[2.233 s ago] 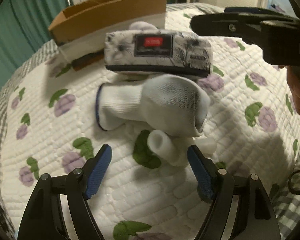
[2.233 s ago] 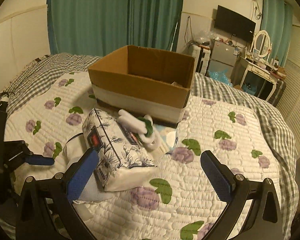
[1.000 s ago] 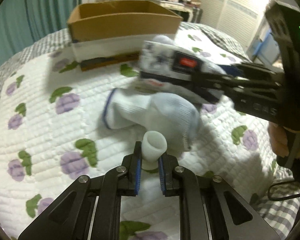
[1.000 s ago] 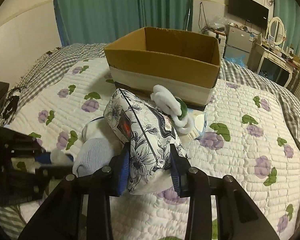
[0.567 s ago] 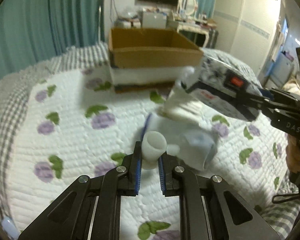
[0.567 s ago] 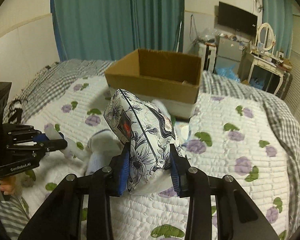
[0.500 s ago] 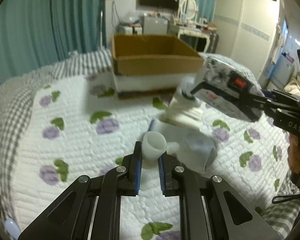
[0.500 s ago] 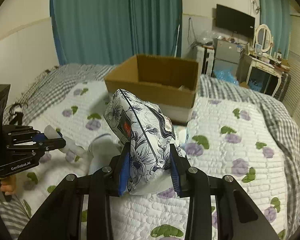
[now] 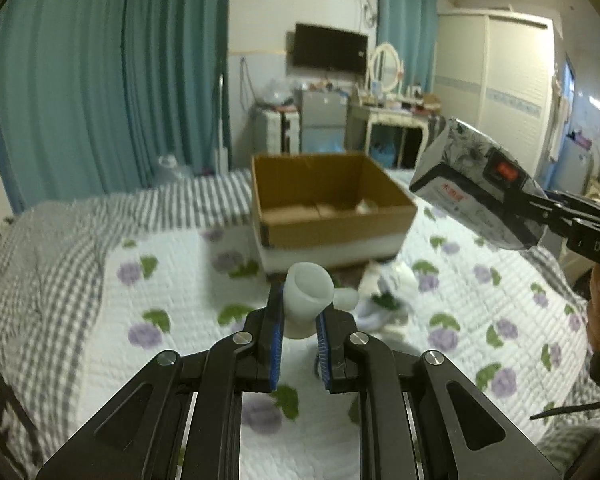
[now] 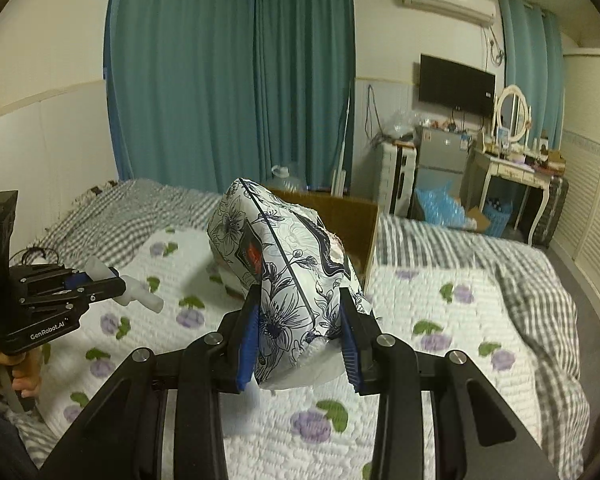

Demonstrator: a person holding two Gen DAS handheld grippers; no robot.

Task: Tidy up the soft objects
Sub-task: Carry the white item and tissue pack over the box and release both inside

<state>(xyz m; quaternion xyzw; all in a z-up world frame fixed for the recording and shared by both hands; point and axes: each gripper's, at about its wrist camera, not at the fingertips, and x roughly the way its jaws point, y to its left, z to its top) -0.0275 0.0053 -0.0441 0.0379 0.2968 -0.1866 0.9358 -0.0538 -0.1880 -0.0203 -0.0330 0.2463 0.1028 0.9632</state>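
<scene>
My left gripper [image 9: 299, 322] is shut on a small white soft piece [image 9: 308, 294] with a cup-shaped end, held above the quilt. In the right wrist view the same white piece [image 10: 140, 294] sticks out of the left gripper [image 10: 100, 280] at the left. My right gripper [image 10: 299, 322] is shut on a floral-printed tissue pack [image 10: 284, 276], lifted off the bed. The tissue pack [image 9: 476, 196] also shows at the right of the left wrist view. An open cardboard box [image 9: 328, 208] stands on the bed beyond both grippers; the pack hides most of the box [image 10: 356, 216] in the right wrist view.
A white sock and other white soft items [image 9: 380, 292] lie on the floral quilt [image 9: 168, 280] just before the box. A checked blanket [image 10: 500, 264] covers the bed's far side. Teal curtains [image 10: 228, 80], a dressing table [image 10: 516, 164] and cabinets stand beyond the bed.
Both grippers have risen from the quilt with their loads, the white piece and the tissue pack. The sock stayed on the bed. The box's inside now shows.
</scene>
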